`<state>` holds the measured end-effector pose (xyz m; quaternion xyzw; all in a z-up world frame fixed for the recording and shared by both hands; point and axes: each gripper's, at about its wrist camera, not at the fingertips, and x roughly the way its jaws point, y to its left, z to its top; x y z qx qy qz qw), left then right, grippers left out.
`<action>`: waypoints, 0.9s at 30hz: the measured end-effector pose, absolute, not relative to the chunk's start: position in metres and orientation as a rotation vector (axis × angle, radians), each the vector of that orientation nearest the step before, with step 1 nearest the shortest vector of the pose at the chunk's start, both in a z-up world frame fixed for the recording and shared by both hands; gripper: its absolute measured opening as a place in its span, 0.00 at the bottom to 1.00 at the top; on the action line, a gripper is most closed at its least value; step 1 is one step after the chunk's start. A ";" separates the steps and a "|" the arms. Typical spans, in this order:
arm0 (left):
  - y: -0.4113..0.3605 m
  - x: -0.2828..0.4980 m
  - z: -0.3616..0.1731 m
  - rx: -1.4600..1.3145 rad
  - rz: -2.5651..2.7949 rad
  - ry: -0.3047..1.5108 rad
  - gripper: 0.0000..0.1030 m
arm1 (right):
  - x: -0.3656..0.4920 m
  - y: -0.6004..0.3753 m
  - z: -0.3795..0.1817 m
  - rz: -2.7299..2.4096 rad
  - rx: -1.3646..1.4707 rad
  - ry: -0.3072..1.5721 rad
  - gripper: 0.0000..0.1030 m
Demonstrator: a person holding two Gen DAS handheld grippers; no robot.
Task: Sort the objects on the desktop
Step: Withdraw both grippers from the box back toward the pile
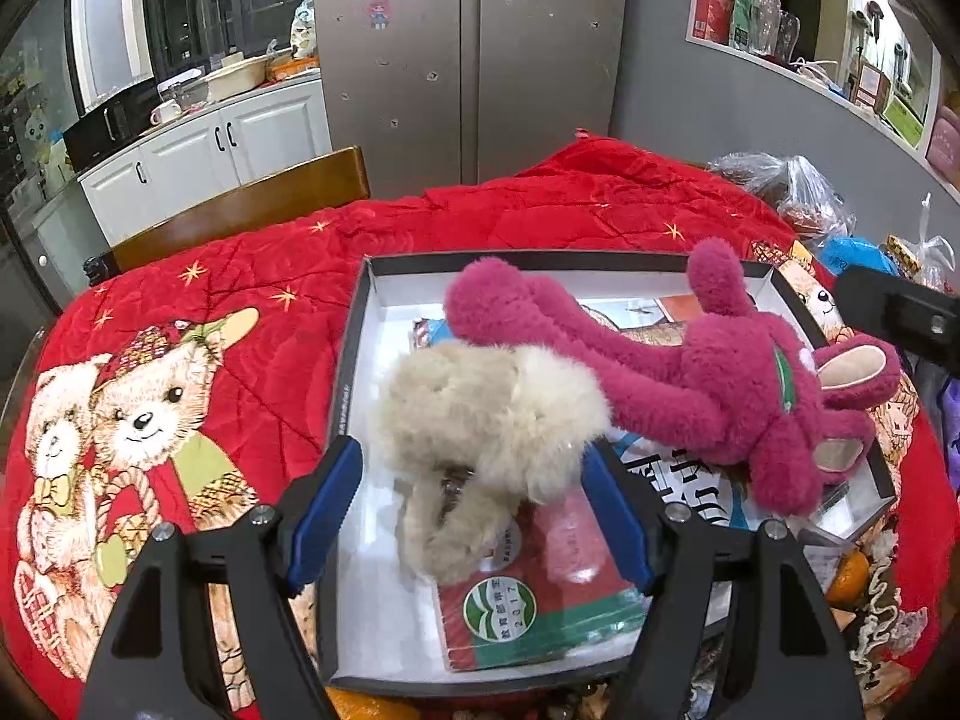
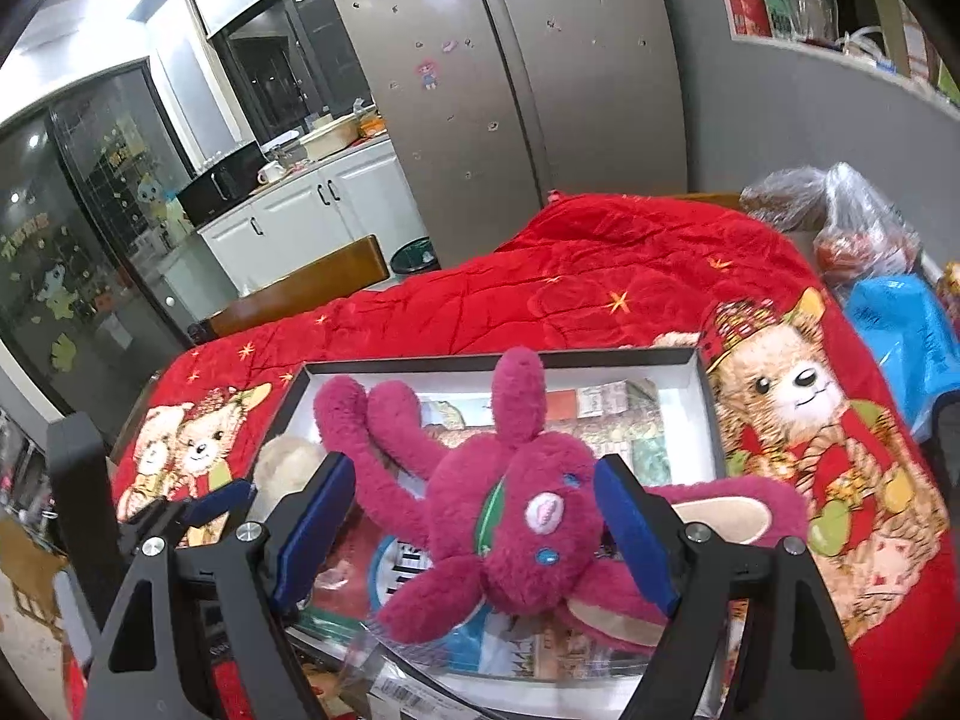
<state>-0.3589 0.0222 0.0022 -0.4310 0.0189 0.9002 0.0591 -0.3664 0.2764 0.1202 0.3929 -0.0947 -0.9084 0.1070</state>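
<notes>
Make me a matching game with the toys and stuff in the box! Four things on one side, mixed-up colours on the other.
Things:
1. long-armed plush toy
2. fluffy toy
3. gripper pads
4. quilt

Colours:
A. red with teddy bears
B. blue
C. magenta pink
D. cream

Pairs: 1-C, 2-D, 3-B, 4-A

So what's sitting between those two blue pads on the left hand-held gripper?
In the left wrist view, a beige fluffy toy lies between the open left hand-held gripper's pads, inside the box.
</notes>
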 end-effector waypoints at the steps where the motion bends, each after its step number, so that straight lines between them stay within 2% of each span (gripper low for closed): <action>1: 0.021 -0.357 0.006 -1.304 2.723 0.043 0.73 | -0.364 0.276 0.123 -2.675 1.149 -0.278 0.82; 7: 0.019 -0.324 0.051 -1.218 2.733 -0.016 0.74 | -0.333 0.275 0.161 -2.649 1.045 -0.271 0.82; 13: 0.002 -0.249 0.102 -1.074 2.758 -0.084 0.85 | -0.267 0.284 0.208 -2.710 0.940 -0.345 0.82; 17: -0.012 -0.190 0.124 -0.998 2.776 -0.072 0.86 | -0.208 0.281 0.233 -2.739 0.845 -0.267 0.84; 21: -0.026 -0.129 0.126 -0.923 2.806 -0.106 0.97 | -0.139 0.281 0.242 -2.826 0.710 -0.195 0.96; 27: -0.043 -0.049 0.081 -0.924 2.785 -0.258 0.99 | -0.048 0.283 0.207 -2.893 0.621 -0.154 0.99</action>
